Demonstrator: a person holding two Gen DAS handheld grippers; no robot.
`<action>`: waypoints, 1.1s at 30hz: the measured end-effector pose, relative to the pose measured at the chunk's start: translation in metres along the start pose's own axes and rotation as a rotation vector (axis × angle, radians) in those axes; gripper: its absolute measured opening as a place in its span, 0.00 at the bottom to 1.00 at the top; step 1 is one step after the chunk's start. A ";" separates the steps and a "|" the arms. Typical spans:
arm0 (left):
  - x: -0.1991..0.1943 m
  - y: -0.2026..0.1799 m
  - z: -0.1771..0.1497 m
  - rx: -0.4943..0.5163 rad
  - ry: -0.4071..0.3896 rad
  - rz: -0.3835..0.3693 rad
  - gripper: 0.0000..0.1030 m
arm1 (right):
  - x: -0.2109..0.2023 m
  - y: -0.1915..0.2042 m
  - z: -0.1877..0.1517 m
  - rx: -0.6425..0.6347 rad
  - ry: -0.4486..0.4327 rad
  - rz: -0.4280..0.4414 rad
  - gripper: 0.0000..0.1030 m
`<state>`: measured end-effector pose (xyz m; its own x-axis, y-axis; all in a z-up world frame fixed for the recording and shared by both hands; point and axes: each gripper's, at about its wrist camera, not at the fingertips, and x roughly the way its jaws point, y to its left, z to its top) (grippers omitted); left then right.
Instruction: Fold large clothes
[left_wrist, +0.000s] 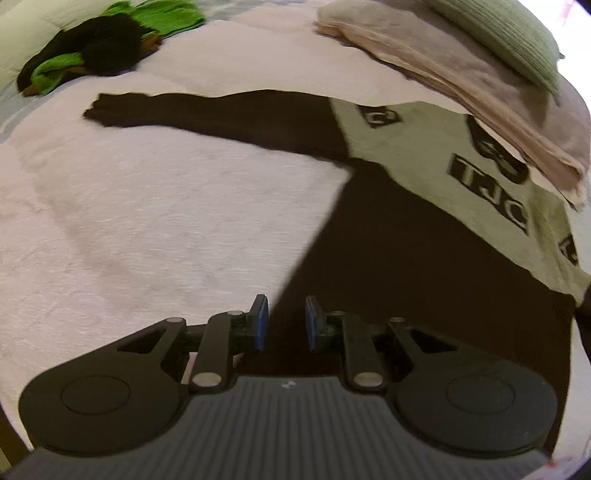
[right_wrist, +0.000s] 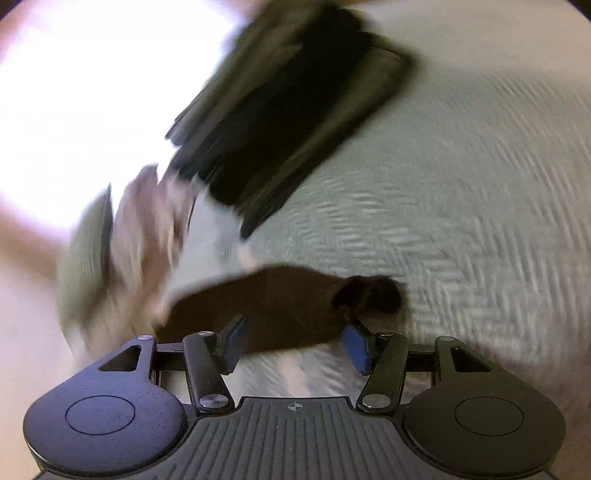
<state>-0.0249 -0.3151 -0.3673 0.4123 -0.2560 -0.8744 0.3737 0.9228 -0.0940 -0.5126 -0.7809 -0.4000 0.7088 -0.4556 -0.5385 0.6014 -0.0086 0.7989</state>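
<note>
Lying spread on the bed (left_wrist: 166, 206), the dark sweater (left_wrist: 406, 258) with its grey lettered panel (left_wrist: 443, 173) sits straight ahead of the left gripper (left_wrist: 282, 323) and off to its right in the left wrist view. Its side edge runs diagonally from just beside the left gripper's tips up toward the armpit. One sleeve (left_wrist: 207, 110) stretches long and flat away to the left, its cuff well apart from the gripper, with bare bedspread between them. The left gripper's blue pads stand a narrow gap apart and hold nothing; dark cloth shows behind the gap, not in it.

The right gripper (right_wrist: 295, 341) is spread wide and empty, and the other sleeve (right_wrist: 273, 306) lies across just beyond its tips, long axis side to side, cuff near the right-hand finger. That view is heavily blurred, so I cannot tell whether anything touches. Judging by this, each sleeve belongs to the hand nearer it.

Room is open on the left. A folded pink blanket (left_wrist: 461, 85) crowds the sweater's far edge, and a green and black heap (left_wrist: 96, 48) lies beyond the cuff.
</note>
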 end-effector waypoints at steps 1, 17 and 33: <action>0.000 -0.007 0.000 0.006 0.000 -0.008 0.18 | 0.001 -0.009 0.005 0.092 -0.030 -0.006 0.52; 0.007 -0.036 -0.010 0.069 0.043 -0.018 0.18 | 0.002 0.049 0.034 -0.486 -0.222 -0.206 0.03; -0.017 -0.020 -0.010 0.374 -0.036 0.009 0.23 | 0.005 0.116 -0.059 -0.693 -0.077 -0.507 0.23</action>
<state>-0.0473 -0.3263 -0.3556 0.4433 -0.2640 -0.8566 0.6450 0.7576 0.1003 -0.4176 -0.7319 -0.3254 0.2817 -0.6030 -0.7463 0.9456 0.3064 0.1093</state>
